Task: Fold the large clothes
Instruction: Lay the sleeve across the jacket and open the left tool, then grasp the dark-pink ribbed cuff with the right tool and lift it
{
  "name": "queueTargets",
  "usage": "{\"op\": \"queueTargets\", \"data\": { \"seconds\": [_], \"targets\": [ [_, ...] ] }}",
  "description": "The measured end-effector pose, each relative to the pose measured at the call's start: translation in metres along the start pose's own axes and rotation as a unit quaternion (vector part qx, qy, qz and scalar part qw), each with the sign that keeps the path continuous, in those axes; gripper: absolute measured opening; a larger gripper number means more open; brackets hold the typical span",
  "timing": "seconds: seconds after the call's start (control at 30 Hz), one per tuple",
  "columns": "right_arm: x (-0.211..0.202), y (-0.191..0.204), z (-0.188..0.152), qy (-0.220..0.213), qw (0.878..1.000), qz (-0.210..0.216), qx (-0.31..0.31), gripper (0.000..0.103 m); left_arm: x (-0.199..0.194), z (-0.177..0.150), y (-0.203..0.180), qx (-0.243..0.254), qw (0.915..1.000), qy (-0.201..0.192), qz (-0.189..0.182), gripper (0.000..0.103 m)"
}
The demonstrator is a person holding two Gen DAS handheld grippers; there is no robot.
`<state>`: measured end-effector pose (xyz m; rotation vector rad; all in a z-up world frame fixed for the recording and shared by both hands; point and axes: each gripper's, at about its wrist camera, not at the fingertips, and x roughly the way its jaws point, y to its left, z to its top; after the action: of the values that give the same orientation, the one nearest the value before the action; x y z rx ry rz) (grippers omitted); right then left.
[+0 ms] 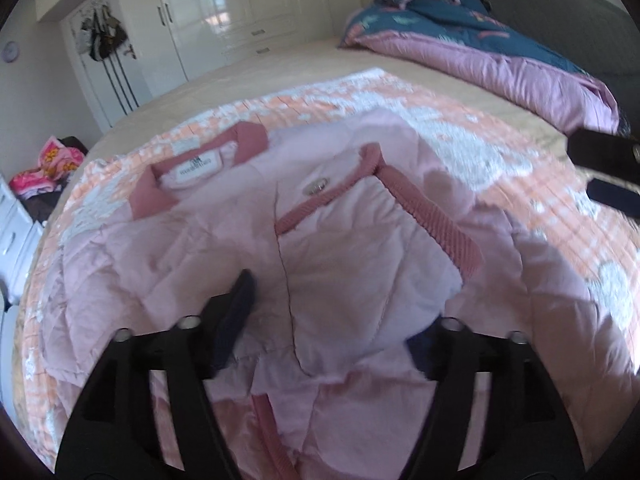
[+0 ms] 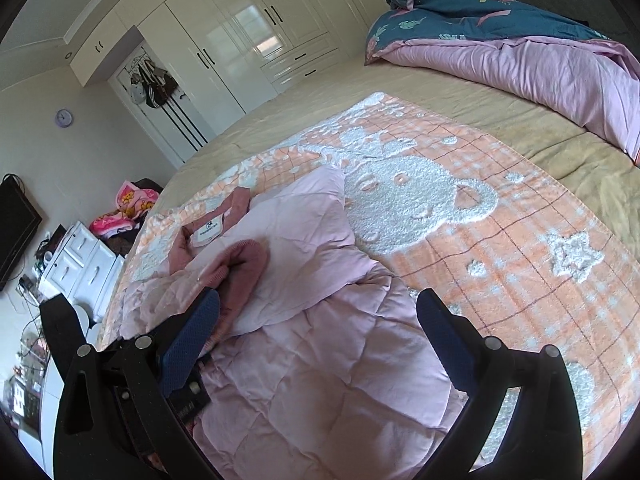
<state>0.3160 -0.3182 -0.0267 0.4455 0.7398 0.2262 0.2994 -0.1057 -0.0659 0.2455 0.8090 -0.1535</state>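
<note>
Already the pale pink quilted jacket (image 2: 320,336) lies partly folded on the orange bear-patterned blanket (image 2: 500,240) (sleeves tucked in); both left gripper (image 1: 332,320) and right gripper (image 2: 320,332) fingers gape empty, final folds remaining.

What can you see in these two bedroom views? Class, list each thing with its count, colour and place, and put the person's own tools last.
padded jacket: one, pale pink with darker pink ribbed trim, partly folded on the blanket
blanket: one, orange check with a white bear, spread on the bed
bed cover: one, beige, under the blanket
duvet: one, teal over pink, bunched at the far side of the bed
wardrobe: one, glossy white, along the far wall
wall clock: one, purple, on the left wall
drawer unit: one, white, left of the bed
left gripper: one, black with blue pads, open over the jacket
right gripper: one, black with blue pads, open over the jacket
</note>
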Motion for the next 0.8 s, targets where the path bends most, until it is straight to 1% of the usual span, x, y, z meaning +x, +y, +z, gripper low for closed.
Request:
{"op": "queueTargets", "data": {
  "seconds": [0.03, 0.07, 0.13, 0.2, 0.27, 0.33, 0.43, 0.5, 0.6, 0.7, 0.8],
  "targets": [
    [0.0, 0.0, 0.0, 0.0, 1.0, 0.001, 0.001, 0.098, -0.002, -0.002, 0.0, 0.003, 1.0, 0.005, -0.007, 0.084],
    [0.0, -0.001, 0.001, 0.001, 1.0, 0.001, 0.002, 0.098, -0.005, -0.005, -0.001, 0.01, 0.9998, 0.008, -0.016, 0.086],
    [0.001, 0.0, 0.0, 0.002, 1.0, 0.003, 0.004, 0.098, -0.011, -0.011, 0.002, 0.019, 0.9995, 0.007, -0.023, 0.088],
    [0.003, 0.004, -0.001, 0.007, 1.0, 0.011, 0.003, 0.098, -0.014, -0.016, 0.008, 0.015, 0.9993, 0.012, -0.032, 0.09],
    [0.005, 0.009, -0.002, 0.011, 1.0, 0.016, -0.004, 0.098, -0.021, -0.02, 0.016, 0.006, 0.9991, 0.013, -0.041, 0.091],
    [0.008, 0.018, -0.005, 0.018, 1.0, 0.022, -0.014, 0.098, -0.031, -0.023, 0.03, -0.007, 0.9991, 0.005, -0.043, 0.093],
    [0.017, 0.033, -0.01, 0.036, 0.998, 0.038, -0.024, 0.098, -0.042, -0.023, 0.059, -0.039, 0.9982, -0.003, -0.045, 0.094],
    [0.025, 0.044, -0.014, 0.054, 0.997, 0.057, -0.025, 0.098, -0.047, -0.024, 0.083, -0.062, 0.9975, -0.003, -0.035, 0.093],
    [0.038, 0.062, -0.022, 0.08, 0.994, 0.064, -0.037, 0.098, -0.052, -0.028, 0.121, -0.097, 0.9951, -0.005, -0.017, 0.094],
    [0.054, 0.074, -0.031, 0.103, 0.991, 0.073, -0.031, 0.098, -0.057, -0.034, 0.158, -0.133, 0.991, -0.013, -0.008, 0.094],
    [0.07, 0.085, -0.041, 0.12, 0.99, 0.069, -0.026, 0.098, -0.061, -0.038, 0.191, -0.162, 0.9862, -0.027, 0.022, 0.094]
  ]
}}
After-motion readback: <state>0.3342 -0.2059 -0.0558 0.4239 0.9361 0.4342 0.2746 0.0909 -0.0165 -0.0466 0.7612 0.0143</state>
